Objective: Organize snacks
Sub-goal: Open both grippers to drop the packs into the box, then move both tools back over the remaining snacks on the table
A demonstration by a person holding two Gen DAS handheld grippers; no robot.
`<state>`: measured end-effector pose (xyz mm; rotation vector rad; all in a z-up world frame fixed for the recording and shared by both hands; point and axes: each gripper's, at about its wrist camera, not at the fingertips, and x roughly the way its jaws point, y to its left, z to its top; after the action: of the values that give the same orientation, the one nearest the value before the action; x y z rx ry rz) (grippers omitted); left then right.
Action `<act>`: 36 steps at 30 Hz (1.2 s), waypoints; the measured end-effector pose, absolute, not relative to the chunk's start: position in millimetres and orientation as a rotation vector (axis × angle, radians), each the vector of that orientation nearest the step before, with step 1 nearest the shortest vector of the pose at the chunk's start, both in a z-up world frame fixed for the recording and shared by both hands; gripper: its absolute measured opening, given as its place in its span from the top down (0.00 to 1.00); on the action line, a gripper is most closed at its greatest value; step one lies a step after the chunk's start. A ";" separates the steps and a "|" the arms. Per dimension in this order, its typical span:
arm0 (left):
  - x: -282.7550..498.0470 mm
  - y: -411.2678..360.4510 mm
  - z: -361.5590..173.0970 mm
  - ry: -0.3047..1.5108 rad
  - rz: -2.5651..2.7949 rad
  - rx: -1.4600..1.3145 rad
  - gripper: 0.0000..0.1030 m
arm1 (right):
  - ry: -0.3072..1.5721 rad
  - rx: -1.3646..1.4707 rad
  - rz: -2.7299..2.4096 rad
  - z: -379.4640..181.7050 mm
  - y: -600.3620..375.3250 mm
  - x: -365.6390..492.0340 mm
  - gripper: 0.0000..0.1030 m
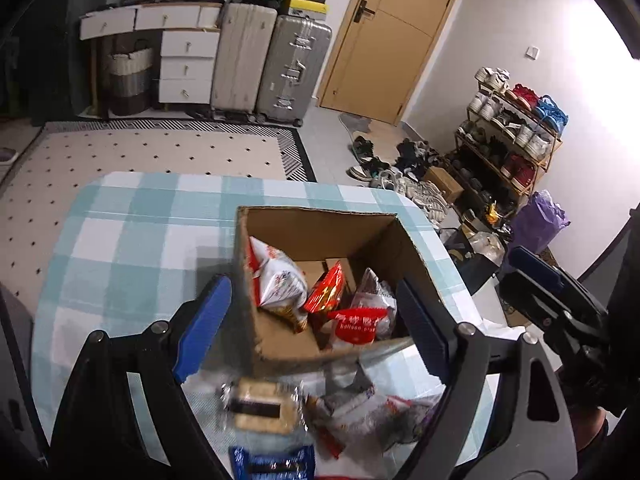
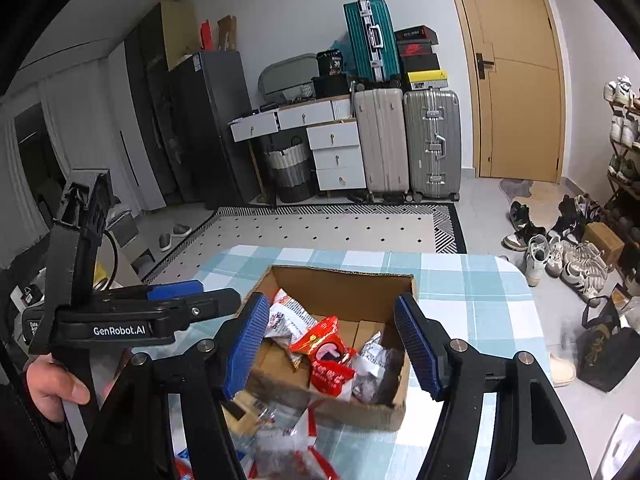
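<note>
Both my claws are spread wide and grasp nothing: the left claw (image 1: 316,332) hangs at lower centre of its view over the near wall of the cardboard box (image 1: 280,344), the right claw (image 2: 330,346) likewise, touching nothing I can make out. Several snack packets (image 1: 320,300) already lie in the box at centre frame, so I judge I am between picks. Next I must drop onto the loose packets (image 1: 352,412) blurred on the checked surface (image 1: 120,240) at bottom centre.

Snack packets (image 1: 320,300) lie in the box (image 1: 360,224) on the table (image 1: 132,240).
</note>
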<state>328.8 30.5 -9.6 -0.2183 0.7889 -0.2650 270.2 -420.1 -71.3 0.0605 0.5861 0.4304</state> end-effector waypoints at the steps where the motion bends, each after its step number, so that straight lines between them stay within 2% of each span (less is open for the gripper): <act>1: 320.2 32.3 -4.7 0.777 -0.256 -0.210 0.19 | 0.582 0.062 0.431 -69.4 -420.7 264.9 0.35; 11: 249.8 45.2 22.9 0.697 -0.199 -0.158 0.05 | 0.541 0.042 0.461 -51.0 -420.8 197.8 0.35; 14: 231.1 47.8 27.6 0.686 -0.192 -0.146 0.02 | 0.523 0.032 0.471 -45.4 -418.9 178.0 0.29; 23: 189.0 61.1 30.2 0.682 -0.136 -0.119 0.01 | 0.467 0.020 0.494 -38.3 -414.9 123.4 0.26; 26: 174.3 64.5 29.3 0.675 -0.117 -0.117 0.01 | 0.465 0.022 0.495 -43.2 -415.0 113.9 0.26; 30: 162.1 65.5 23.8 0.683 -0.102 -0.101 0.01 | 0.462 0.039 0.492 -52.2 -416.5 102.8 0.19; 36: 153.8 73.3 8.9 0.699 -0.067 -0.105 0.01 | 0.467 0.055 0.493 -64.7 -419.9 89.3 0.18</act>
<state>153.8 73.3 8.9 -0.1054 0.6987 -0.0668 89.3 -419.9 -64.7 0.0554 0.4675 0.4928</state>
